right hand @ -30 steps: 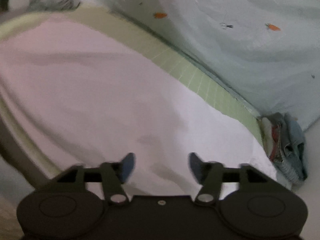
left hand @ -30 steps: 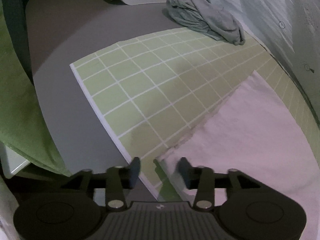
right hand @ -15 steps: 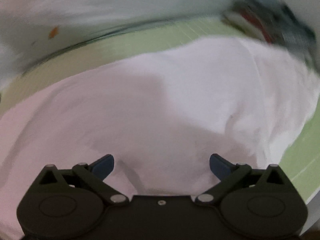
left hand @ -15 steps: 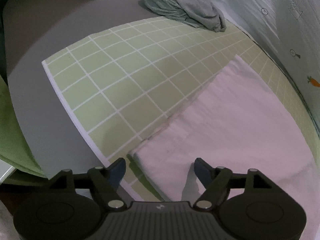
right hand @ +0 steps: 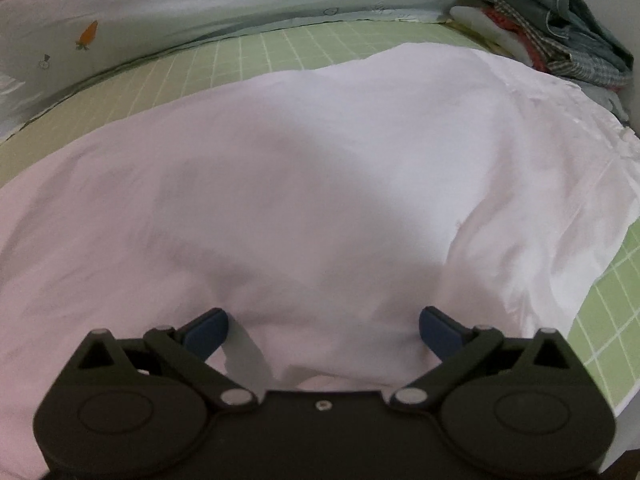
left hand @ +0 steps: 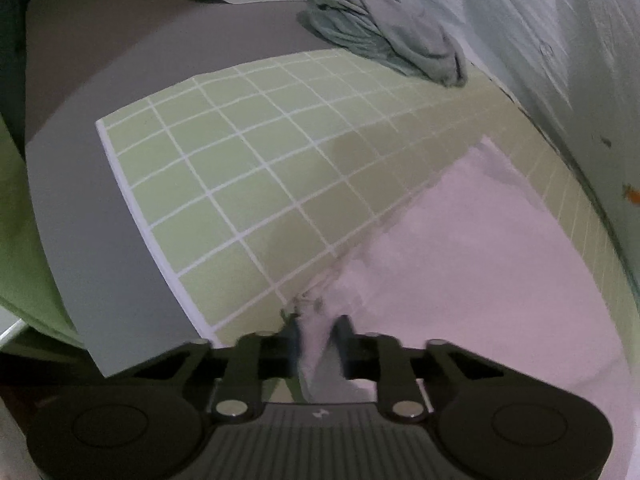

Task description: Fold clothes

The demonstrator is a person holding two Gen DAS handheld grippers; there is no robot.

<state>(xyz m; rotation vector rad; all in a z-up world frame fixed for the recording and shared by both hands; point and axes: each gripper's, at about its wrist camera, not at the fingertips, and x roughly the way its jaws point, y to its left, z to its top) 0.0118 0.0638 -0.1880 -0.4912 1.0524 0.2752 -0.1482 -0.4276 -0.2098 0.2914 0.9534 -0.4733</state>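
Note:
A white garment (left hand: 480,264) lies spread on a green checked mat (left hand: 248,184). In the left wrist view my left gripper (left hand: 318,332) is shut on the garment's near corner, with bunched cloth between the fingers. In the right wrist view the same white garment (right hand: 320,184) fills the middle, slightly rumpled at the right. My right gripper (right hand: 323,322) is wide open just above the cloth, its blue pads (right hand: 206,330) apart and holding nothing.
A crumpled grey-green garment (left hand: 384,44) lies at the mat's far edge on the grey surface (left hand: 100,80). A pale carrot-print sheet (right hand: 160,12) runs along the back. A pile of folded clothes (right hand: 552,36) sits at the far right of the mat (right hand: 600,328).
My left gripper has closed from wide open onto the garment's corner. My right gripper has stayed wide open and steadied over the cloth.

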